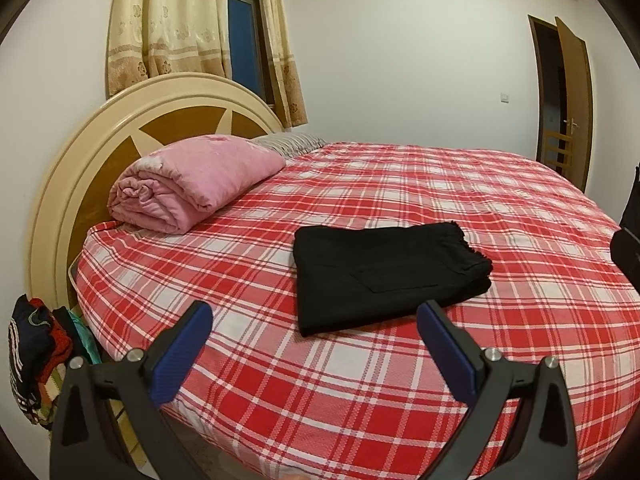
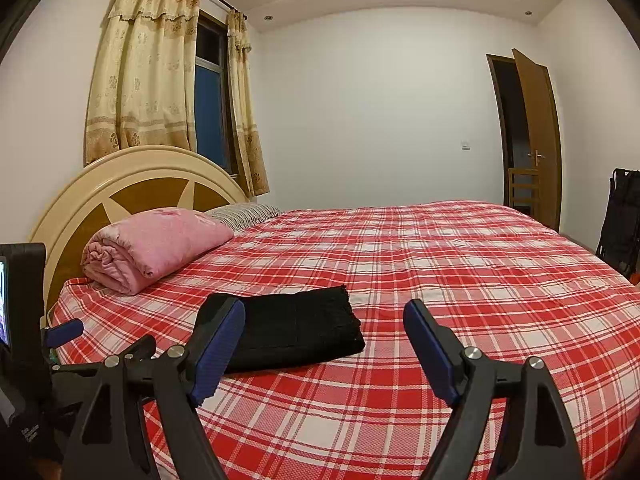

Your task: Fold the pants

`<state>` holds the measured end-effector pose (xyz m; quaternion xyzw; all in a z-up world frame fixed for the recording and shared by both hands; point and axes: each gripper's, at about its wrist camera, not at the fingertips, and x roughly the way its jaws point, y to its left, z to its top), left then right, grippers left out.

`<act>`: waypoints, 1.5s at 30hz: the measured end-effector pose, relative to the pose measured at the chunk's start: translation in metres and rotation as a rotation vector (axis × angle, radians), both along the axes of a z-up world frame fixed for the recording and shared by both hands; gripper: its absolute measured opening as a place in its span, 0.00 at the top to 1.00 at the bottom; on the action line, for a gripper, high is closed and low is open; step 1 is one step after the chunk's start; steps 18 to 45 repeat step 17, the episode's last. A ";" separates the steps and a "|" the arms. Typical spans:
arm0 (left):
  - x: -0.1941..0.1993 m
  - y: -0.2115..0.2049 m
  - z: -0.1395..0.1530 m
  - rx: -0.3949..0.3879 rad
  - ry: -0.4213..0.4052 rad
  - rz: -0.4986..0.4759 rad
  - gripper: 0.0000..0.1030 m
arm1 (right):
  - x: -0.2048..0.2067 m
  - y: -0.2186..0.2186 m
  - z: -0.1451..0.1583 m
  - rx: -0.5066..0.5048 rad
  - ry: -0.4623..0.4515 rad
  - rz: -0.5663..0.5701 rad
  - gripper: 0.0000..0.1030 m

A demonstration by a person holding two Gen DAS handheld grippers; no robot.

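Observation:
The black pants (image 1: 384,274) lie folded into a flat rectangle on the red plaid bed (image 1: 520,216). They also show in the right wrist view (image 2: 296,330), partly behind my right gripper's left finger. My left gripper (image 1: 316,314) is open and empty, held above the near side of the bed, short of the pants. My right gripper (image 2: 324,312) is open and empty, held above the bed just in front of the pants. Neither gripper touches the pants.
A rolled pink quilt (image 1: 192,180) and a striped pillow (image 1: 288,143) lie at the headboard (image 1: 68,184). A pile of clothes (image 1: 36,352) sits left of the bed. An open door (image 1: 572,100) is on the far right; a black folded frame (image 2: 622,220) stands by the wall.

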<state>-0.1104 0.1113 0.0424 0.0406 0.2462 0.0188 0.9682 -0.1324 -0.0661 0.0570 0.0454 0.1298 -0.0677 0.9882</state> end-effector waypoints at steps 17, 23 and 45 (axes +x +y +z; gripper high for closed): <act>0.010 0.001 0.003 -0.013 0.005 -0.008 0.00 | 0.004 -0.004 -0.004 0.011 0.005 -0.003 0.20; 0.010 0.001 0.003 -0.013 0.005 -0.008 0.00 | 0.004 -0.004 -0.004 0.011 0.005 -0.003 0.20; 0.010 0.001 0.003 -0.013 0.005 -0.008 0.00 | 0.004 -0.004 -0.004 0.011 0.005 -0.003 0.20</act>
